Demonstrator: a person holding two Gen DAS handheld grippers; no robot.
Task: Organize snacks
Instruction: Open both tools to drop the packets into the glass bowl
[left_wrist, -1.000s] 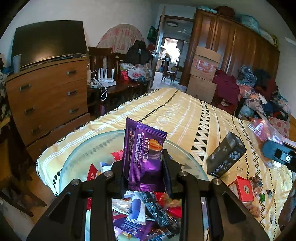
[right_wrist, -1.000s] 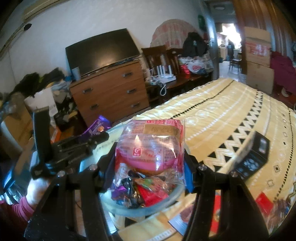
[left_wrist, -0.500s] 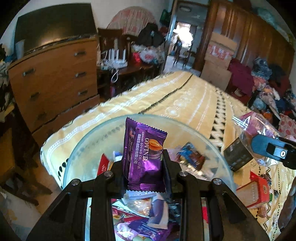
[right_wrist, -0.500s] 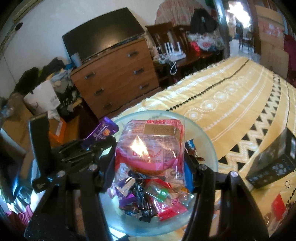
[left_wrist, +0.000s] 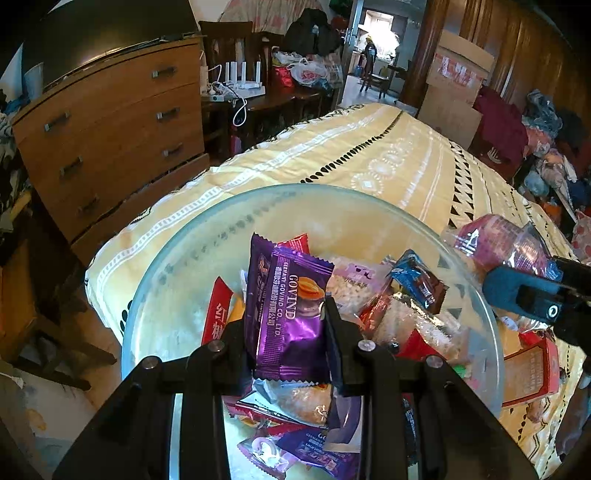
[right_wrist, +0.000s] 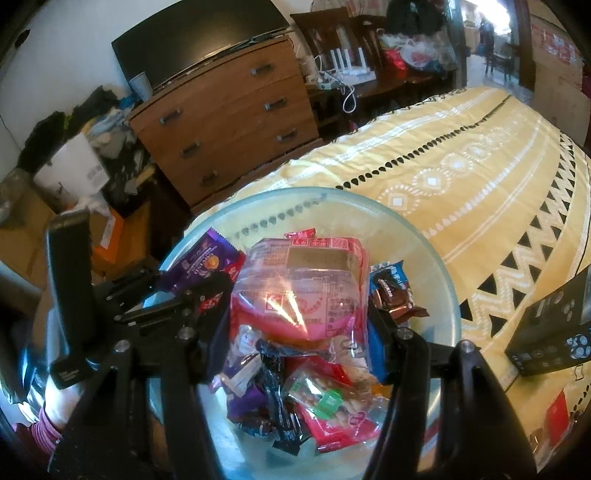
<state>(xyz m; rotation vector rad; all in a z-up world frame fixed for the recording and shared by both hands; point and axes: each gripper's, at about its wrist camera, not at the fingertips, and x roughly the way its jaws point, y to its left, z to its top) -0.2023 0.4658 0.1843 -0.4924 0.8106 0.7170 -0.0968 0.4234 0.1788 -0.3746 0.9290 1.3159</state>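
Observation:
My left gripper is shut on a purple Govind snack packet and holds it upright over a glass bowl full of mixed snacks. My right gripper is shut on a clear bag with a pink snack inside, held above the same glass bowl. In the right wrist view the left gripper with the purple packet hangs at the bowl's left rim. In the left wrist view the right gripper's blue-padded finger and the pink bag are at the bowl's right rim.
The bowl sits on a bed with a yellow patterned cover. A black box and a red box lie on the cover to the right of the bowl. A wooden chest of drawers stands to the left.
Both grippers have tilted down and moved in over the bowl with their packets still held. The bowl now fills more of both views.

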